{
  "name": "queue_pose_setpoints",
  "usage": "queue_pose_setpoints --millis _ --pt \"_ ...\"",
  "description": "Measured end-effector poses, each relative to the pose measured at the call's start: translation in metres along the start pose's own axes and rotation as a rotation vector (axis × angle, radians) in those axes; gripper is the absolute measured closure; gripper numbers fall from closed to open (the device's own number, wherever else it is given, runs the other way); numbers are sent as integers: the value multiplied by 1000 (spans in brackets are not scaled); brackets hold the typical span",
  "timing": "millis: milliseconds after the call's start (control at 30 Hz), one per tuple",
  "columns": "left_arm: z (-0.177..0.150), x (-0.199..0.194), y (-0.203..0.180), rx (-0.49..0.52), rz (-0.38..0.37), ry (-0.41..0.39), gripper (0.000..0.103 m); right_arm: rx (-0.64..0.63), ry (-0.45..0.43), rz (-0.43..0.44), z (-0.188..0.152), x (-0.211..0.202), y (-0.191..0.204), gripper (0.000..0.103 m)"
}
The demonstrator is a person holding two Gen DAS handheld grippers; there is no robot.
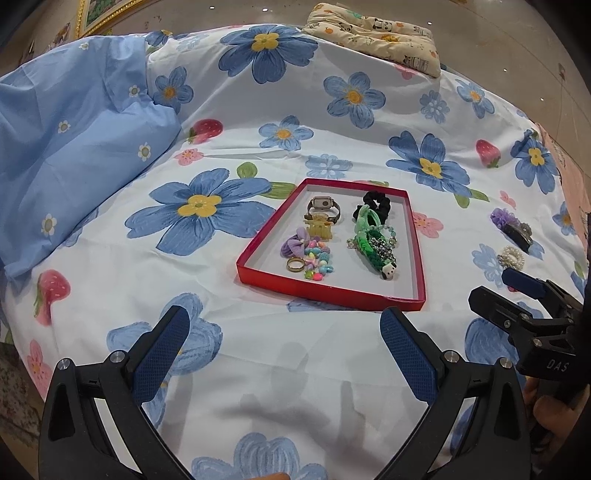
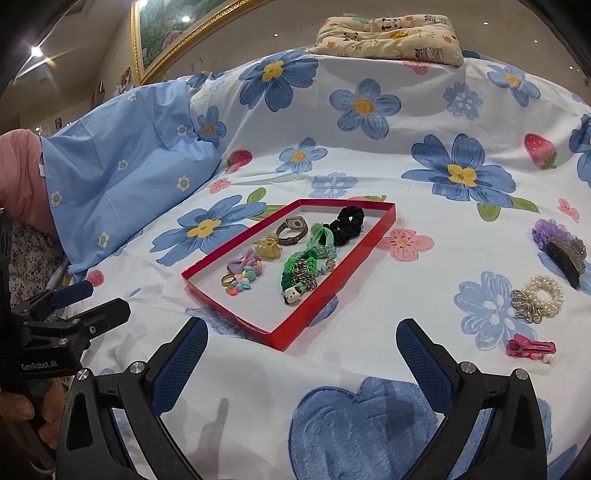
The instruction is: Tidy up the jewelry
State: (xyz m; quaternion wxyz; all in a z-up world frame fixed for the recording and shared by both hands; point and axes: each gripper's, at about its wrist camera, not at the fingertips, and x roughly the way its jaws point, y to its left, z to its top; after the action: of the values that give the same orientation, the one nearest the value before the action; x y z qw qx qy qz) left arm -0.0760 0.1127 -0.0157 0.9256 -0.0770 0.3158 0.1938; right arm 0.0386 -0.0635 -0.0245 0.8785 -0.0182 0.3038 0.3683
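Observation:
A red tray (image 1: 255, 266) (image 2: 332, 295) lies on the flowered bedsheet. It holds a watch (image 1: 324, 206), a black scrunchie (image 2: 347, 221), a yellow claw clip (image 1: 319, 229), a gold ring (image 1: 296, 263), coloured beads (image 1: 317, 260) and a green braided band (image 1: 373, 247). To the tray's right on the sheet lie a purple-flowered dark clip (image 2: 561, 251), a pearl bracelet (image 2: 539, 295) and a pink clip (image 2: 530, 348). My left gripper (image 1: 284, 354) is open and empty, in front of the tray. My right gripper (image 2: 301, 365) is open and empty, near the tray's front corner.
A light-blue pillow (image 1: 74, 147) lies at the left. A cream patterned cushion (image 2: 391, 35) sits at the bed's far edge. A gold-framed picture (image 2: 177, 33) hangs behind.

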Motion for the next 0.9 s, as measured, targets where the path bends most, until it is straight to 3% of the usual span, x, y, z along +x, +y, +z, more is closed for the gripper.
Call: queue_pose_setpoints --millis 900 --pt "-3 -1 -1 6 2 -2 0 -15 -9 19 1 -5 8 0"
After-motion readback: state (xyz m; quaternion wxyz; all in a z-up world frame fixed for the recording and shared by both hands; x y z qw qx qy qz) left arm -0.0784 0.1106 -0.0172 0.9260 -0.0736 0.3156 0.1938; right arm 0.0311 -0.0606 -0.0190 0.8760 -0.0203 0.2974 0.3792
